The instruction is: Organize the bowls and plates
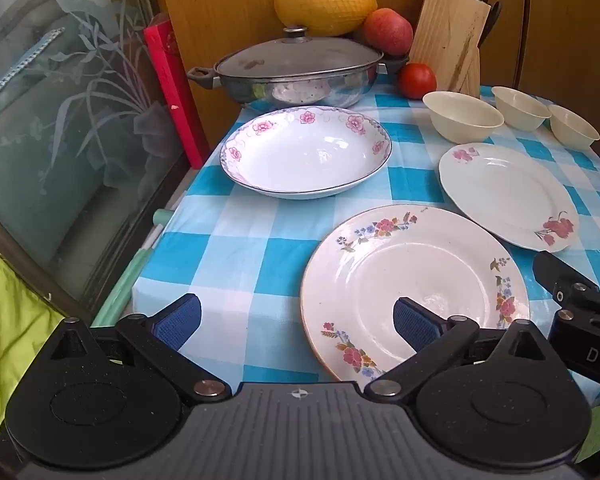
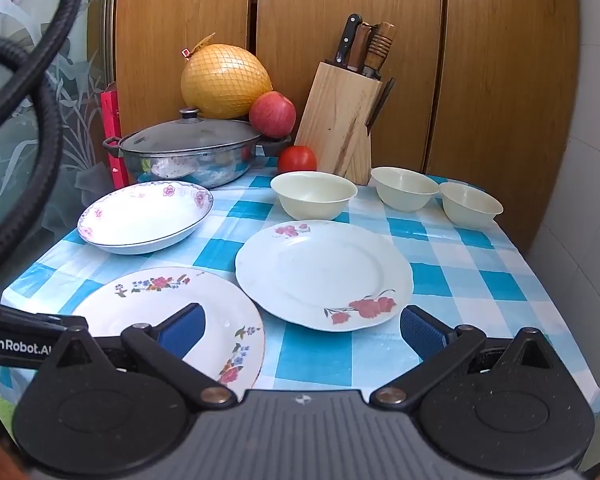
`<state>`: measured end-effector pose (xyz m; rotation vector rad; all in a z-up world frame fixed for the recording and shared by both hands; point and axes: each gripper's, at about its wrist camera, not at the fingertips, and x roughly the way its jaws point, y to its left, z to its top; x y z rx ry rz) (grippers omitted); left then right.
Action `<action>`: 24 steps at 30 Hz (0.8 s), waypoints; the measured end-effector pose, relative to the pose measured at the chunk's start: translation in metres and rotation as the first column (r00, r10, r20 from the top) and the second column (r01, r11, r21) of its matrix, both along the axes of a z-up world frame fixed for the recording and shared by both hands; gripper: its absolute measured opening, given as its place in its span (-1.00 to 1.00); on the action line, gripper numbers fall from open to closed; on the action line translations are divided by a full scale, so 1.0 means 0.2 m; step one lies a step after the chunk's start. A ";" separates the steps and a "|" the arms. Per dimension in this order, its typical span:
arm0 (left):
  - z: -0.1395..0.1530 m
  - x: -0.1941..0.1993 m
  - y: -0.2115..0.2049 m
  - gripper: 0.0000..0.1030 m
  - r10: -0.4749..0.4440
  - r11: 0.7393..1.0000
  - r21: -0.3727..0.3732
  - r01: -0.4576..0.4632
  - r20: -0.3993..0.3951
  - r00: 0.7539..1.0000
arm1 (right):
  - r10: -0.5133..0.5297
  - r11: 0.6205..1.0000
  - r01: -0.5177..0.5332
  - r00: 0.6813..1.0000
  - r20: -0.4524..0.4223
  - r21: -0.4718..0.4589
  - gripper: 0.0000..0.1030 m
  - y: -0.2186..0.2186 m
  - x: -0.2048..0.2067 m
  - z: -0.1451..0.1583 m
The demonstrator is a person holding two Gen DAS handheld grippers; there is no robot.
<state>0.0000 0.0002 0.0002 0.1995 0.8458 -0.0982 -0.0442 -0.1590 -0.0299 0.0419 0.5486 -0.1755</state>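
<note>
Now I am holding my left gripper (image 1: 296, 316) and right gripper (image 2: 302, 326) released above the worktop (image 2: 480, 264), since plates (image 2: 324, 276) and bowls (image 2: 314, 194) are lying spread apart, unstacked.

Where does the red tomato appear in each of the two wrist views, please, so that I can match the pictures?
Left wrist view: the tomato sits upper right of centre, on the checked cloth at the foot of the knife block.
Right wrist view: the tomato sits just above centre, left of the knife block's foot, behind the nearest cream bowl.
Shared landmark: the wooden knife block, directly right of the tomato in both.
</note>
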 end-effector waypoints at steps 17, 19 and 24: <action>-0.04 0.04 0.06 0.93 -0.024 0.995 -0.094 0.016 -0.090 0.996 | -0.006 1.000 0.007 0.998 -0.058 0.020 0.99 -0.01 0.01 -0.02; -0.05 0.05 0.06 0.93 -0.024 0.995 -0.100 0.014 -0.095 0.995 | -0.014 1.000 0.015 0.998 -0.064 0.021 0.99 -0.02 0.01 -0.02; -0.06 0.08 0.06 0.92 -0.038 0.993 -0.114 0.025 -0.112 0.993 | -0.021 0.999 0.025 0.995 -0.094 0.046 0.99 -0.06 0.04 -0.04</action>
